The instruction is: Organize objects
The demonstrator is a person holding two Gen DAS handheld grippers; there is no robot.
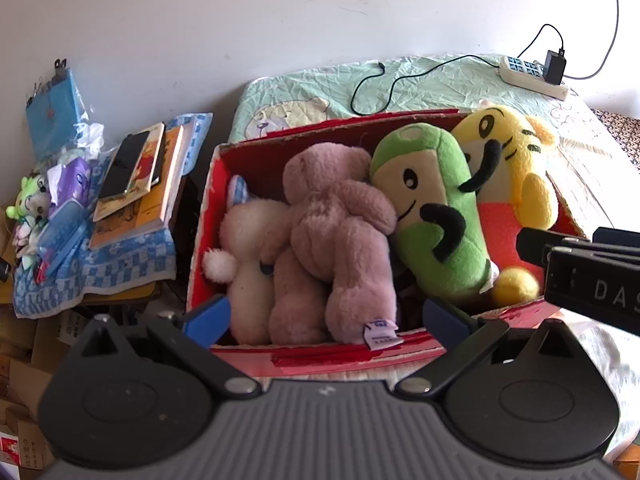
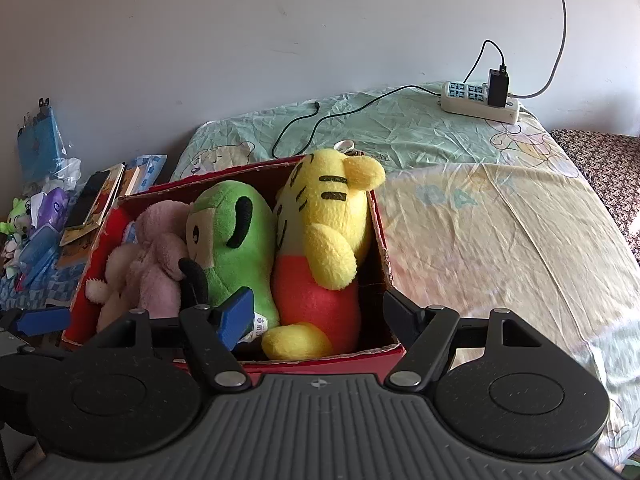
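Four plush toys fill the red box (image 1: 208, 200) at frame centre on the bed (image 2: 480, 220): white, pink bear (image 1: 340, 232), green (image 1: 436, 208), yellow tiger (image 2: 324, 248). Both tongs, left (image 1: 326, 320) and right (image 2: 316, 312), gape wide, holding nothing. Judged nearly done, any remaining tuck should press gently downward. Only the right view shows the box's right wall; the left shows the bear's tag.

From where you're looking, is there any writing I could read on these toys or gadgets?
"DAS": white letters on the black right gripper, cut off by the picture's edge.
Tag on the pink plush: print too small to read.
Tag on the green plush: blurred.
Book covers: unreadable.
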